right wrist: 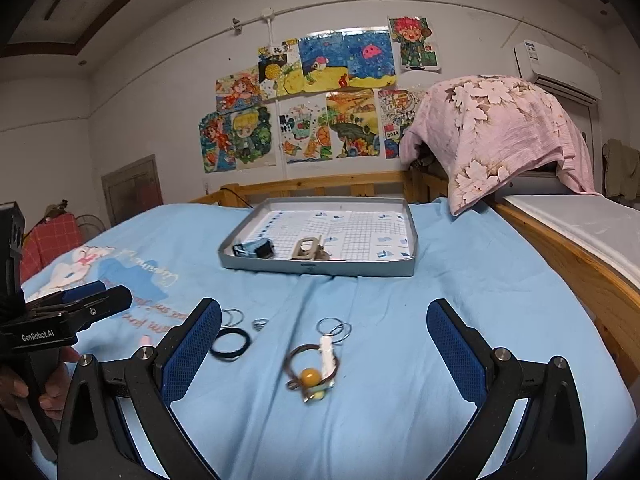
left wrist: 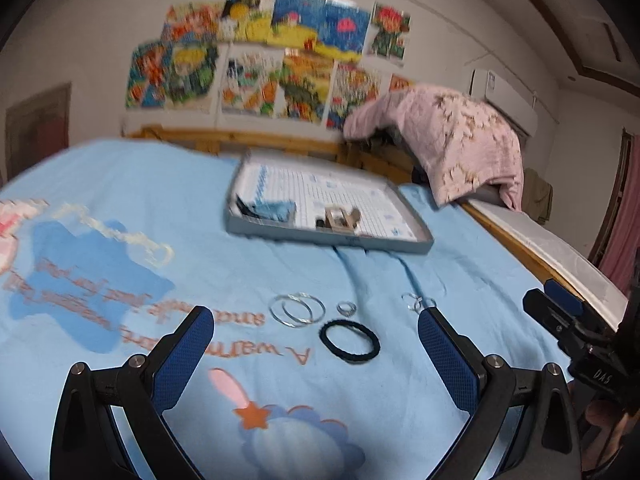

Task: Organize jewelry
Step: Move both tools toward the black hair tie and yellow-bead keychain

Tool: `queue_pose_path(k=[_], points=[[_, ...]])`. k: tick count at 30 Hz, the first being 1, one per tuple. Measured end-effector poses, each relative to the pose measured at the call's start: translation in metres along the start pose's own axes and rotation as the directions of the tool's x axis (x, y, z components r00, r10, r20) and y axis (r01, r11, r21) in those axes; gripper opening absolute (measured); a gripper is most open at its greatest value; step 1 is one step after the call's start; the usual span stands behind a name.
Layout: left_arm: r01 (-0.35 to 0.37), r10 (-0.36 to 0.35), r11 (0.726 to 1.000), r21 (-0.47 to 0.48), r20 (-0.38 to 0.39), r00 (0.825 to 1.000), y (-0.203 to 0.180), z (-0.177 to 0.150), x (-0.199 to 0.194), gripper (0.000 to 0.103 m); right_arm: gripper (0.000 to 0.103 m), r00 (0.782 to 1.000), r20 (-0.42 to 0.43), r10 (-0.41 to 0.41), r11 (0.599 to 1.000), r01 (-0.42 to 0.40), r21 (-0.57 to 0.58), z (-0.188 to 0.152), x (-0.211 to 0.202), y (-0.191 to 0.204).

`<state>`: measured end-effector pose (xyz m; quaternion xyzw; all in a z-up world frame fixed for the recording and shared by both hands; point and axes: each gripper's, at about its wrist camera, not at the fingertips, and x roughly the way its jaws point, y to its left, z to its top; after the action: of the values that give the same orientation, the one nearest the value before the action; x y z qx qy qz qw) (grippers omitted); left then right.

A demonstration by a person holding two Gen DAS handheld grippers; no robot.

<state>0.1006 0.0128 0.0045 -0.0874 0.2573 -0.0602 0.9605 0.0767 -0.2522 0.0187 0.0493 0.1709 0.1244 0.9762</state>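
Observation:
A grey metal tray [right wrist: 316, 269] lies on the blue bedsheet, also in the left wrist view [left wrist: 332, 238]; it holds a blue item [right wrist: 256, 249] and a beige clip [right wrist: 306, 251]. On the sheet lie two silver hoops [left wrist: 297, 309], a small ring [left wrist: 346, 308], a black hair tie [left wrist: 349, 340] and small linked rings [left wrist: 416, 301]. A brown cord bracelet with an orange bead [right wrist: 312, 368] and two more hoops [right wrist: 334, 329] lie between my right fingers. My left gripper [left wrist: 316, 344] is open above the hair tie. My right gripper [right wrist: 324, 344] is open above the bracelet.
A wooden bed rail [right wrist: 568, 256] runs along the right and far side. A pink floral blanket [right wrist: 500, 132] drapes over something at the far right. Drawings [right wrist: 320, 96] hang on the wall. The sheet has printed cartoons at the left.

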Motion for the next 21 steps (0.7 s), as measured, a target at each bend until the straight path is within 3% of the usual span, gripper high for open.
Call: queue_pose_path(k=[8,13,21], points=[[0.043,-0.046,0.999,-0.026,-0.125,0.991,0.003,-0.005,0.045,0.102,0.101,0.998,-0.067,-0.011,1.000,0.013,0.025,-0.017,0.032,-0.013],[0.073,-0.076,0.997,-0.023,-0.190,0.979,0.002,-0.009,0.066,0.085,0.099,0.993,-0.117,0.026,0.999,-0.022,0.033,-0.025,0.048,-0.014],[0.117,-0.118,0.993,-0.020,-0.267,0.956,-0.002,-0.021,0.088,0.054,0.063,0.979,-0.191,0.077,0.997,-0.077,0.009,-0.037,0.069,-0.007]])
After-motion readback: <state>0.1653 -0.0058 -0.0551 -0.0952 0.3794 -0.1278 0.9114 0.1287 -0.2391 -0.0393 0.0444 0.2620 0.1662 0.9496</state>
